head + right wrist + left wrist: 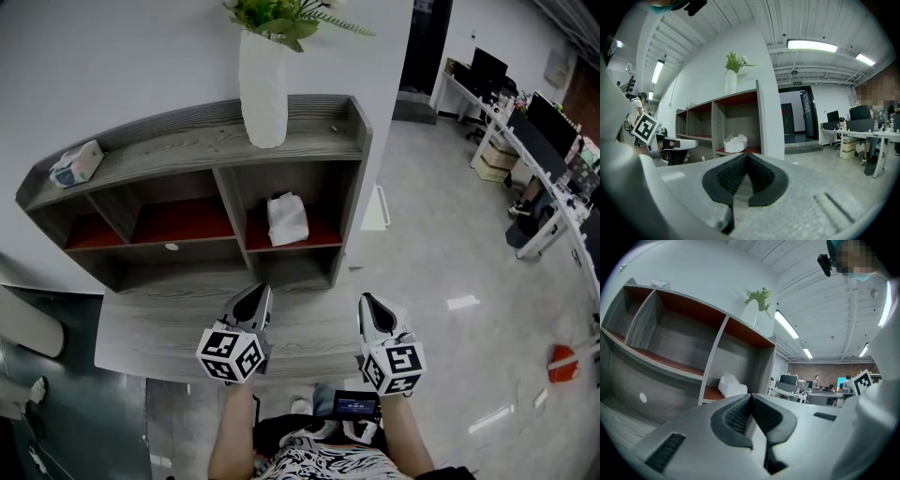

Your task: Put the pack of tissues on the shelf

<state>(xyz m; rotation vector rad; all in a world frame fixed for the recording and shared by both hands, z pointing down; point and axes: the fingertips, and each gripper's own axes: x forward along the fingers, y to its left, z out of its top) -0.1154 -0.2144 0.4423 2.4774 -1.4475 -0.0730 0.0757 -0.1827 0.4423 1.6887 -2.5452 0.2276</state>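
In front of the shelf (187, 150): left tongs (253, 298) and right tongs (370, 306) are hovering side by side over the low ledge (159, 333); both are pressed together and pinching nothing, as each gripper view is showing (751, 397) (746, 155).

Pack (287, 218) is lying in the right compartment on the red board, well apart from both tongs; it is also showing in the gripper views (731, 385) (735, 143); judging from this, the placing is looking done.

Doing this step well: probably drawing both tongs straight back and level, not sweeping sideways; if the pack is needing a nudge deeper, going in low under the top board and spreading the tongs only once near it.

Around: vase (263, 89) is standing on the top board above that compartment, so lifting upward there is risking a knock; a second pack (77, 163) is sitting at the top left; the divider (230, 211) is standing just left of the pack; desks (548, 150) are lining the right, well clear.
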